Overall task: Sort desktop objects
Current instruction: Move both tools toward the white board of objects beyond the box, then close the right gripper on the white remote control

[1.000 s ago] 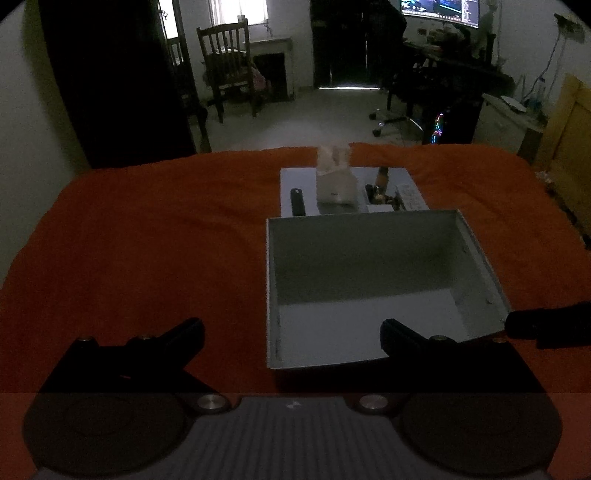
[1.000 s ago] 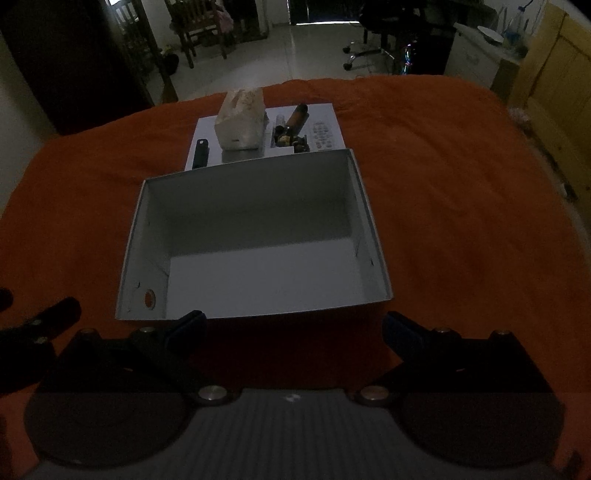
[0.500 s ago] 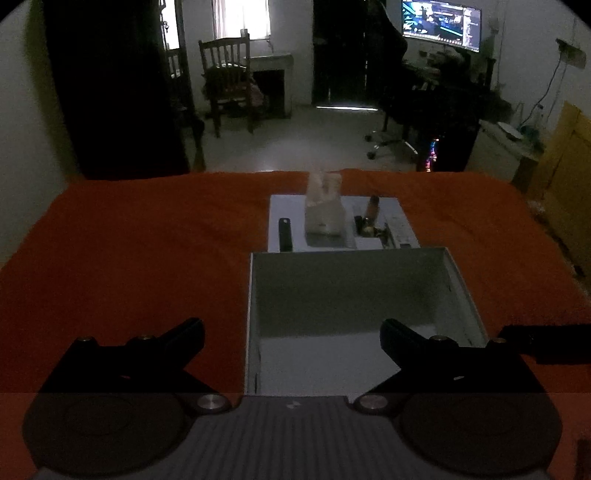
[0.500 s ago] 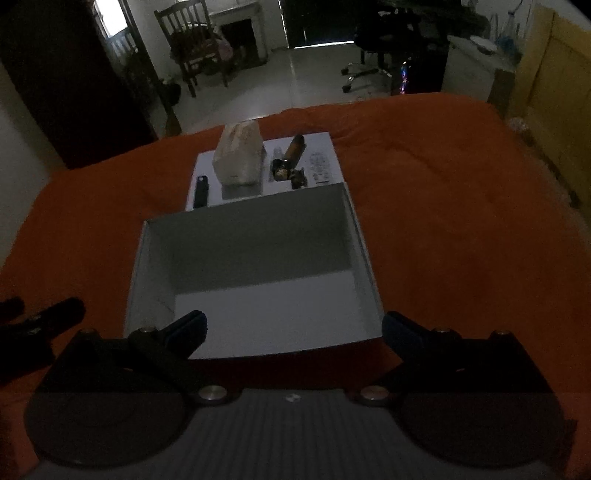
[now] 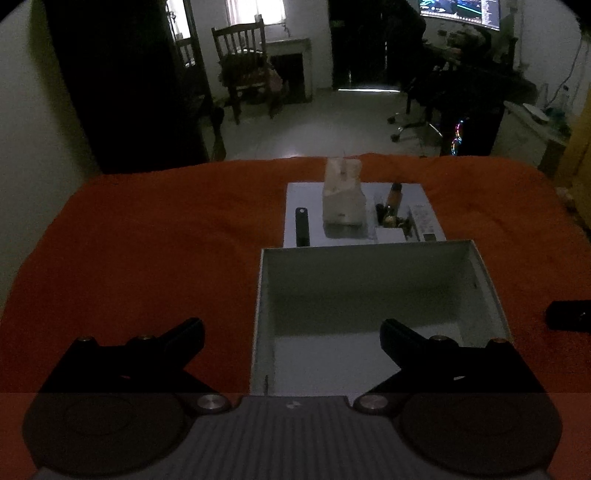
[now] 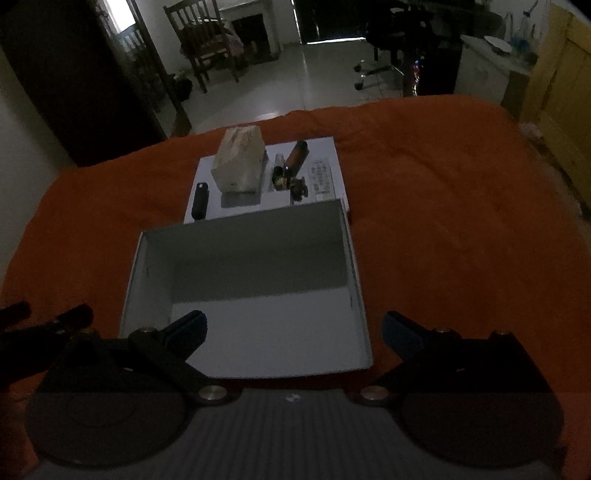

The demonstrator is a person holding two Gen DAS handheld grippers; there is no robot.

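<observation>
An open white box (image 5: 484, 273) (image 6: 354, 258) sits on the orange cloth, nothing inside it. Behind it lies a flat white board (image 5: 299, 192) (image 6: 201, 166) carrying a tissue pack (image 5: 341, 197) (image 6: 240, 162), a black stick-shaped object (image 5: 302, 226) (image 6: 200, 201), a brown bottle (image 5: 393, 194) (image 6: 297, 155), a small dark item (image 6: 298, 186) and a white remote (image 5: 421, 218) (image 6: 321, 177). My left gripper (image 5: 291, 332) is open above the box's near left corner. My right gripper (image 6: 293, 326) is open over the box's near edge. Neither holds anything.
The orange cloth (image 5: 147, 236) (image 6: 461, 206) covers the whole table. The other gripper shows as a dark shape at the right edge (image 5: 569, 314) and at the left edge (image 6: 40, 332). Beyond the table are a wooden chair (image 5: 243, 70), an office chair and a lit monitor (image 5: 461, 11).
Both cameras have pulled back and tilted up, so the box and the board sit lower and farther in view. Both grippers stay open and hold nothing.
</observation>
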